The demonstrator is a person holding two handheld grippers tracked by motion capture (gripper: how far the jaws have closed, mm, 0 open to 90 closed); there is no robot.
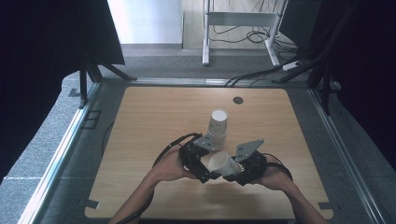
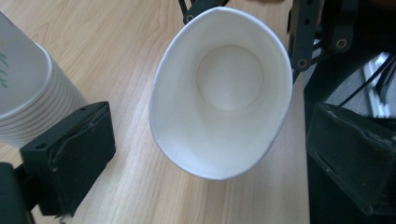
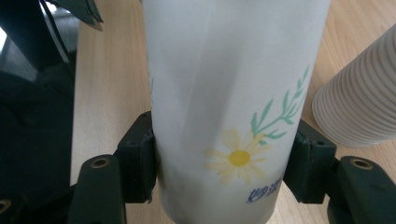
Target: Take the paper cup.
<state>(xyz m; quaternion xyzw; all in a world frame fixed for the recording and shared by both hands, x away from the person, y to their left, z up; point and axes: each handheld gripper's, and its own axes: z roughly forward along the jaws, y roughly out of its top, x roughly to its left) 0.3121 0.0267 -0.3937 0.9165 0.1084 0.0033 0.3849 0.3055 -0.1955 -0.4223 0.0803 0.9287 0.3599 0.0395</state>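
Right gripper (image 1: 232, 175) clamped on a single paper cup (image 1: 223, 163), pads pressed against both sides of the wall near its base, as the right gripper view (image 3: 219, 154) has it. Left gripper (image 1: 205, 173) spread wide, pads clear of the cup; seen along its own jaws (image 2: 205, 154), the cup's open mouth (image 2: 222, 93) faces the camera, squeezed to an oval, white inside, lying between the two pads and touching neither. Held tilted above the wooden table (image 1: 140, 140), mouth turned toward the left gripper, just in front of the stack of paper cups (image 1: 218, 125). Yellow daisy with green sprigs and blue lettering printed on the held cup's outer wall (image 3: 238, 116). Stack upright on the table, just beyond both grippers, close to the held cup but apart from it; ribbed rims of the stack visible at the edge of the left gripper view (image 2: 32, 102) and of the right gripper view (image 3: 364, 102). Both hands close together at the near side of the stack, a black cable (image 1: 170, 144) looping off to the left of it.
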